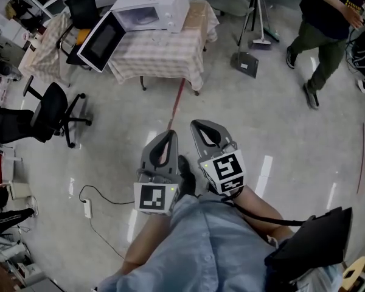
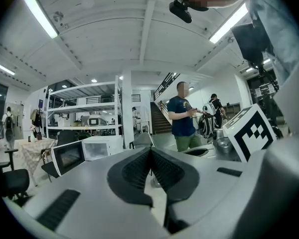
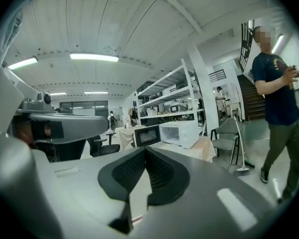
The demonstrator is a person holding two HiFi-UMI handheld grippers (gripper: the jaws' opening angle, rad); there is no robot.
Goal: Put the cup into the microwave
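Task judged barely begun. Left hand-held gripper [image 1: 169, 134] and right hand-held gripper [image 1: 201, 125] both empty, jaws pressed together, well short of microwave [image 1: 152, 6]. Microwave sits on table [image 1: 164, 56], door [image 1: 101, 41] open. Cup shows in no view; pickup and placing remain.

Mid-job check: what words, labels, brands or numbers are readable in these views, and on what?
No text can be read anywhere.
Print on the bystander's shirt: yellow, too blurred to read.
On the microwave: no legible label or brand.
On the left cube and right cube: black-and-white square patterns only, no letters or numbers.
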